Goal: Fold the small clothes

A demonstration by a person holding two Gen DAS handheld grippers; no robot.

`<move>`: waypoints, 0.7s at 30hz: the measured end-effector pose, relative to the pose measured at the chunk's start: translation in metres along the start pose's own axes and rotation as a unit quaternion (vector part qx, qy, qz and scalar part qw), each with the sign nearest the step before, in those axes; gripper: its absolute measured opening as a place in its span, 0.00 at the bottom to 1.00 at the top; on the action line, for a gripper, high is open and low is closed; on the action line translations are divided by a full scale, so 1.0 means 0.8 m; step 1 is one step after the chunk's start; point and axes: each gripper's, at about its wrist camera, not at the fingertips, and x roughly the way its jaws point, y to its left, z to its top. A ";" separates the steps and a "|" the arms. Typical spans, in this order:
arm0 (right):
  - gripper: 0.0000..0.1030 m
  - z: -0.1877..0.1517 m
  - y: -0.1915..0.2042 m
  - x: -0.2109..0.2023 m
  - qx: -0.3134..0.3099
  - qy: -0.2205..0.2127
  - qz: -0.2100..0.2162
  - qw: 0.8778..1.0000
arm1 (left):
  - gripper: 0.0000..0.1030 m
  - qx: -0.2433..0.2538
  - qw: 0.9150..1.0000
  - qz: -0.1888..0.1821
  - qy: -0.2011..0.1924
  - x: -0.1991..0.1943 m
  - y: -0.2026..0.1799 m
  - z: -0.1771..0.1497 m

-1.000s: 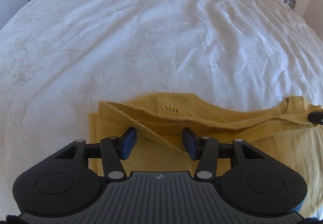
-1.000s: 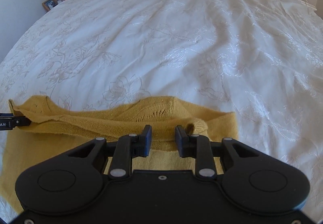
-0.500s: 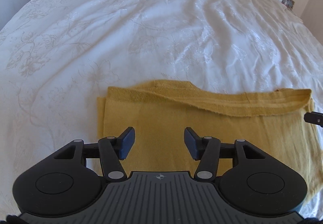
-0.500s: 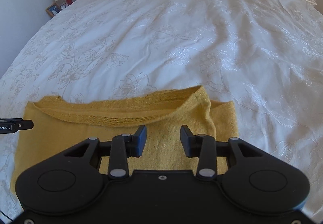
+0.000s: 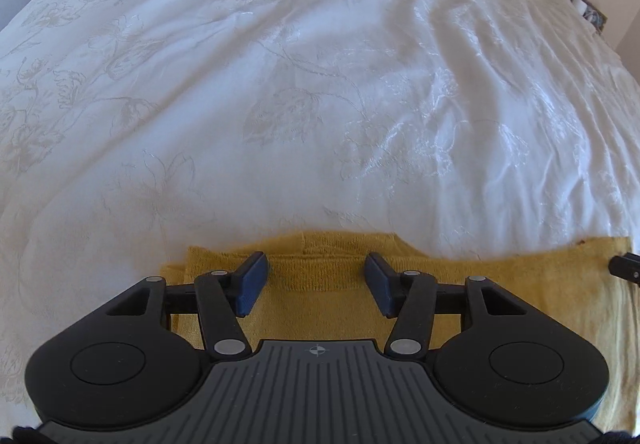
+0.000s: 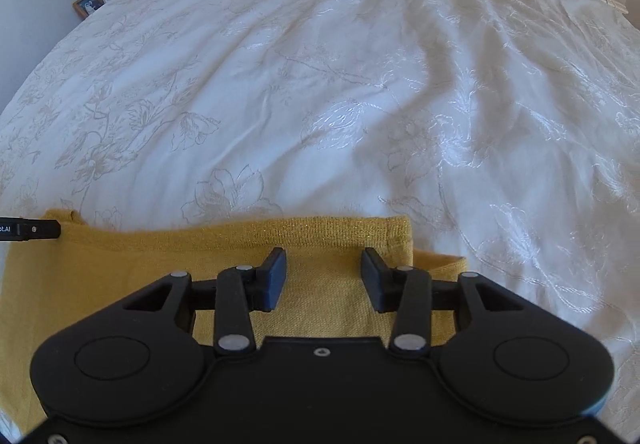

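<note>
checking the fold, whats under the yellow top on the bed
The yellow knit top lies flat on the white embroidered bedspread. A lower yellow layer peeks out at its side. Anything else beneath is covered.

Mustard-yellow knitted garment (image 5: 328,288) (image 6: 332,244): folded, lying flat on white bedding, low in both frames. Ribbed band along far edge, faint glitter thread in knit. Left wrist view: spans lower centre to right edge. Right wrist view: spans left edge to lower centre, under-layer corner protruding right.
</note>
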 end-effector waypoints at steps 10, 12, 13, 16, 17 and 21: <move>0.68 -0.041 -0.023 -0.049 0.029 0.002 0.008 1.000 | 0.65 -0.005 0.999 -0.022 0.028 -0.040 0.002 -0.043; 0.72 -0.055 -0.022 -0.058 0.028 0.010 0.010 1.000 | 0.67 -0.006 0.998 -0.033 0.045 -0.047 -0.004 -0.070; 0.72 -0.061 -0.022 -0.062 0.027 0.015 0.010 0.999 | 0.67 0.000 0.998 -0.031 0.050 -0.052 -0.009 -0.083; 0.72 -0.083 -0.025 -0.080 0.036 0.027 0.013 0.999 | 0.67 0.020 0.998 -0.027 0.057 -0.065 -0.023 -0.119; 0.72 -0.090 -0.027 -0.085 0.039 0.030 0.014 0.999 | 0.68 0.025 0.997 -0.030 0.061 -0.070 -0.027 -0.131; 0.72 -0.115 -0.037 -0.099 0.047 0.044 0.011 0.998 | 0.68 0.060 0.994 -0.033 0.080 -0.081 -0.042 -0.174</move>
